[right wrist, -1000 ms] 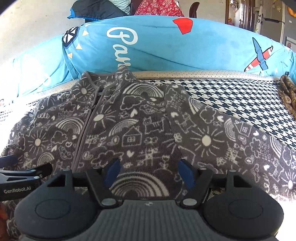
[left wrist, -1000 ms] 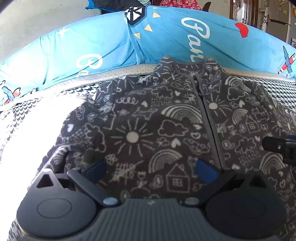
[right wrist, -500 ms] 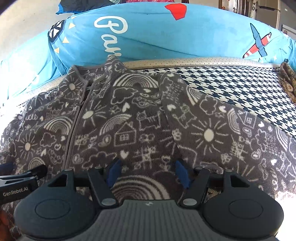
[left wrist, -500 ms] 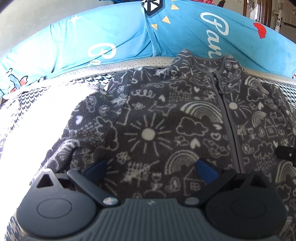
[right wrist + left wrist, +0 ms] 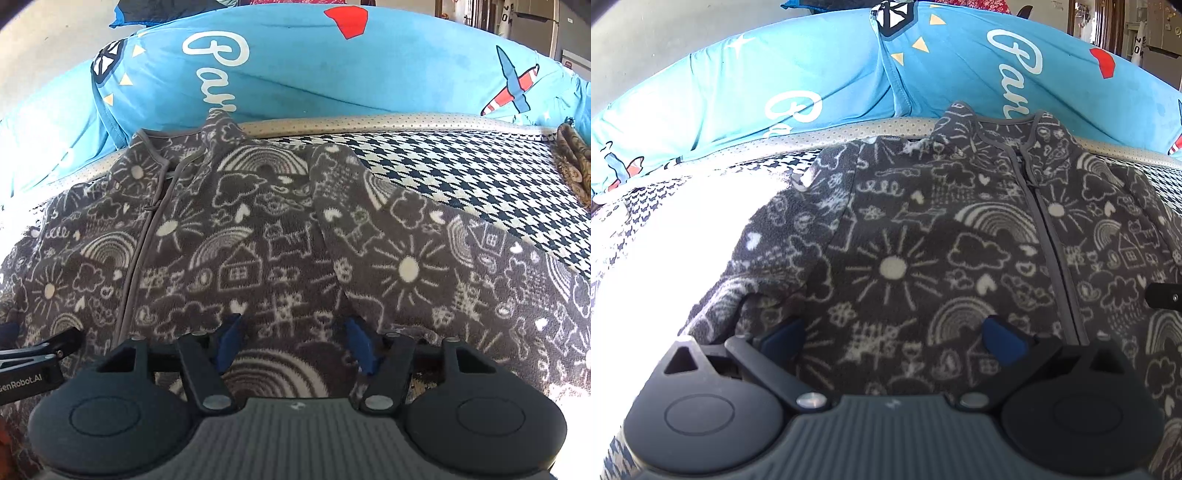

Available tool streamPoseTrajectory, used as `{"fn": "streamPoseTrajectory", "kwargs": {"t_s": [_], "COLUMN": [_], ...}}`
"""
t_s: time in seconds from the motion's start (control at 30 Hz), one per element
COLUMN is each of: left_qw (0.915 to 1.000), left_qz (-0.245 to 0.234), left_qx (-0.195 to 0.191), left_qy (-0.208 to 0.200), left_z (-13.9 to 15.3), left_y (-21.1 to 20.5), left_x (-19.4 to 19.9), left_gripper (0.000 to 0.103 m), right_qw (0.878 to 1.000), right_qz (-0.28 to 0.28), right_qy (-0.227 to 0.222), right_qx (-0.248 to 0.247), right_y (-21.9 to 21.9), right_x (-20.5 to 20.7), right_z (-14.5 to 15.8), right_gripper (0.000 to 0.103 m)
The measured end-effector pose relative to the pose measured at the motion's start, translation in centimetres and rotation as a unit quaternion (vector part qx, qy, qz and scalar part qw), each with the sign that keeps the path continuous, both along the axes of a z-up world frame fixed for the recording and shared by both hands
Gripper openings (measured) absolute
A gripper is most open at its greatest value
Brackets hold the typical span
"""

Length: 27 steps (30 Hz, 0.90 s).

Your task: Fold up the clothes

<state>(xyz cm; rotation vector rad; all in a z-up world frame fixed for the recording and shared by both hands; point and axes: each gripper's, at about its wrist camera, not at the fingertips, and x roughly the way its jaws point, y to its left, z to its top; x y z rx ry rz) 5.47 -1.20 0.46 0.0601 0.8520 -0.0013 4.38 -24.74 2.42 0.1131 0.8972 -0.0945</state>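
Left wrist view, grip: the left gripper stands spread over the hem of the grey doodle-print zip fleece jacket, pads clear of cloth; I judge it should bite a full fold of hem before lifting.
Left wrist view, pose: pitched steeply down, collar at 12 o'clock.
Right wrist view, grip: the right gripper has just been closing, jaws half apart, fleece bulging between them, not visibly pinched.
Right wrist view, place: jacket flat on the houndstooth bed cover, its right sleeve at 2 o'clock.
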Motion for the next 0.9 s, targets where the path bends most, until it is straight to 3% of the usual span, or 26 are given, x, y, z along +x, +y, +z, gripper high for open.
{"fn": "streamPoseTrajectory", "kwargs": {"t_s": [0.17, 0.33, 0.57, 0.73, 0.9], "left_qw": [0.9998, 0.9998, 0.9996, 0.9993, 0.9997], "left_qz": [0.003, 0.01, -0.009, -0.023, -0.019], "left_qx": [0.019, 0.0, 0.026, 0.03, 0.015], "left_qy": [0.007, 0.018, 0.0, 0.001, 0.008], "left_z": [0.5, 1.0, 1.3, 1.3, 0.8], "left_y": [-0.1, 0.9, 0.3, -0.1, 0.4], "left_x": [-1.1, -2.4, -4.5, -6.0, -7.8], "left_gripper": [0.103, 0.103, 0.103, 0.103, 0.103], "right_qw": [1.0, 1.0, 0.999, 0.996, 0.988], "right_qz": [0.006, 0.004, -0.024, -0.077, -0.15], "right_qy": [-0.005, -0.015, -0.042, -0.052, -0.031], "right_qx": [-0.001, 0.009, 0.021, 0.0, 0.014], "right_y": [0.0, -0.6, -1.5, -3.2, -7.0], "right_x": [-0.3, -1.0, -1.9, -2.5, -3.5], "right_z": [0.3, 0.9, 2.2, 2.9, 2.5], "right_gripper": [0.058, 0.058, 0.059, 0.064, 0.064]}}
